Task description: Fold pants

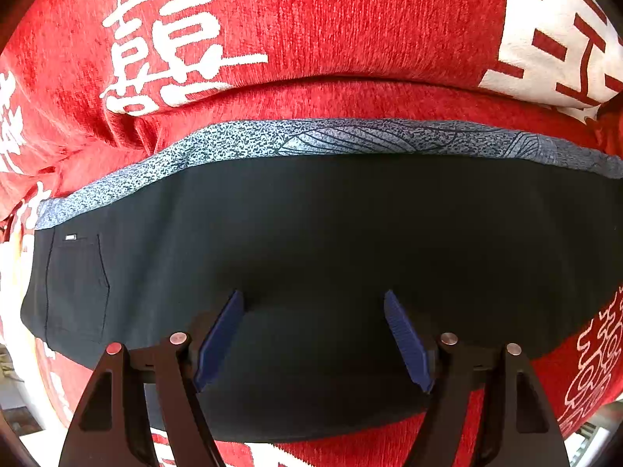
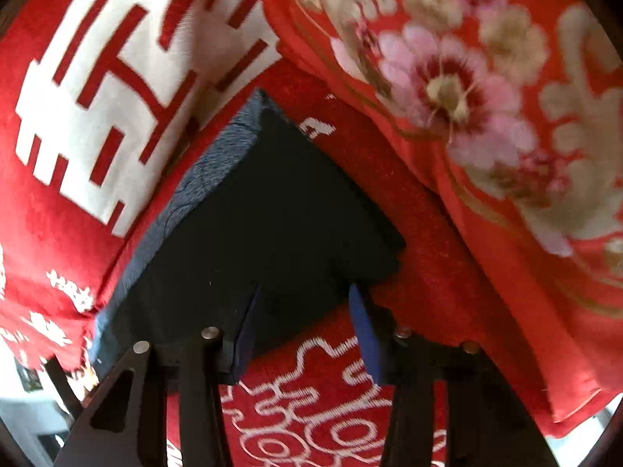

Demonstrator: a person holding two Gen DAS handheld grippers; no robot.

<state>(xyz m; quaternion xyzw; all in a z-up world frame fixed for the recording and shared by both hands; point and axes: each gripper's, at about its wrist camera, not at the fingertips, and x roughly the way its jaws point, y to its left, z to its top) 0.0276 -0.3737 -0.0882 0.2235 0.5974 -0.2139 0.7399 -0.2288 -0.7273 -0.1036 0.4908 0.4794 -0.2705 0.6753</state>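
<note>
The dark navy pants (image 1: 311, 241) lie folded into a flat rectangle on a red blanket, with a speckled blue-grey band (image 1: 311, 138) along the far edge and a stitched pocket at the left. My left gripper (image 1: 313, 334) is open just above the near part of the pants, holding nothing. In the right wrist view the same folded pants (image 2: 249, 225) show as a dark shape with the speckled band (image 2: 202, 179) on its left. My right gripper (image 2: 305, 323) is open over the near right corner of the pants, holding nothing.
The red blanket (image 1: 350, 39) with white characters covers the surface under the pants. A second red cloth with pink and beige flowers (image 2: 486, 97) lies bunched to the right. The bed edge and room floor show at the lower left (image 2: 31, 408).
</note>
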